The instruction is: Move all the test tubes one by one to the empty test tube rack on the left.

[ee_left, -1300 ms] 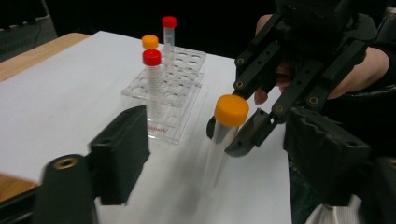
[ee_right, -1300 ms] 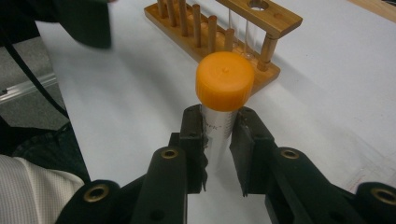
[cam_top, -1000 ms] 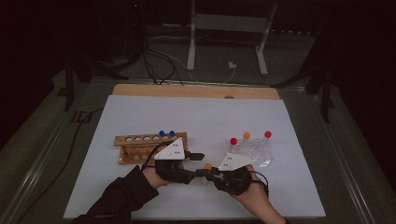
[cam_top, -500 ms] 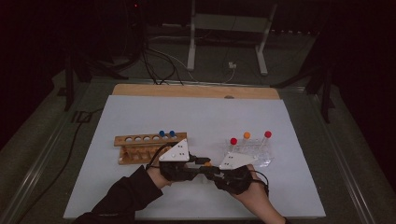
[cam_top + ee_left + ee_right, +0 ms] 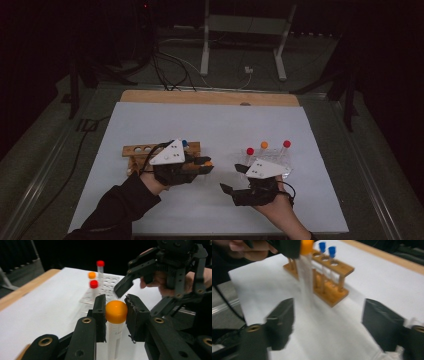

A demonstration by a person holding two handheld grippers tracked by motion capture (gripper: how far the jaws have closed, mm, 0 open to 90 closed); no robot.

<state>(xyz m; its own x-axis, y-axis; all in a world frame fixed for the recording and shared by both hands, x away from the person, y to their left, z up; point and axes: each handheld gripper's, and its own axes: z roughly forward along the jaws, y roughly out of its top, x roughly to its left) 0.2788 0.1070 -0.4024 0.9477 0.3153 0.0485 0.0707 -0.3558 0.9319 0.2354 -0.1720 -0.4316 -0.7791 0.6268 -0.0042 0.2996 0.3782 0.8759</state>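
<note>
Two grippers, one tube, and the tube has changed owner. A second ago both grippers met at sheet centre. Now the left gripper (image 5: 207, 164) has drawn toward 9 o'clock and lifted a little, its jaws clamped on the orange cap of the tube (image 5: 116, 312). The right gripper (image 5: 225, 190) sits at 5 o'clock of centre. Its jaws have just been opening and stand wide apart with nothing between them. The handover looks done. Judged next stop: an empty hole in the wood rack.

Materials, big to small:
- Sheet (image 5: 215, 125): white, matt, flat, with a bare wooden strip along its 12 o'clock edge.
- Wood rack (image 5: 137, 150): at 9 o'clock of centre. Pale timber, two-tier on dowel posts, with a row of round holes. Two blue-capped tubes (image 5: 322, 245) stand at one end.
- Clear rack (image 5: 285, 165): at 3 o'clock of centre. See-through plastic plate, drilled in a grid. It carries two red-capped tubes and one orange-capped.
- Gripper jaws: black, blocky, with rough-edged pads. A grey three-cornered plate sits on top of each gripper.
- Tube: a slim, clear plastic cylinder with faint print on its wall, hanging upright under the left jaws just at 3 o'clock of the wood rack. It appears clear of the sheet.
- Cap: smooth, glossy orange, rounded.
</note>
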